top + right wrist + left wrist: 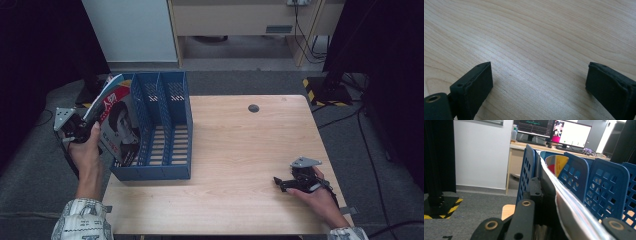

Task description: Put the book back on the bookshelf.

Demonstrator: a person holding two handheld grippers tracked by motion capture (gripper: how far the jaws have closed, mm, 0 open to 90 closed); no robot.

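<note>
A glossy magazine (117,120) with a face on its cover stands tilted in the leftmost slot of the blue file rack (188,120), its top leaning out to the left. My left gripper (90,122) is shut on the magazine's left edge, beside the rack's outer wall. In the left gripper view the curved magazine (564,195) runs between the jaws of my left gripper (574,212), with the rack's perforated dividers (604,185) behind. My right gripper (280,182) rests low on the wooden table (240,150) at the front right. There my right gripper (539,82) is open over bare wood (529,37).
The rack stands at the table's left edge with two more slots to the right. A dark grommet (253,108) sits near the table's far edge. Beyond are a white cabinet (132,30), cables on the floor and a striped stand base (325,92). Monitors (571,132) sit on a desk.
</note>
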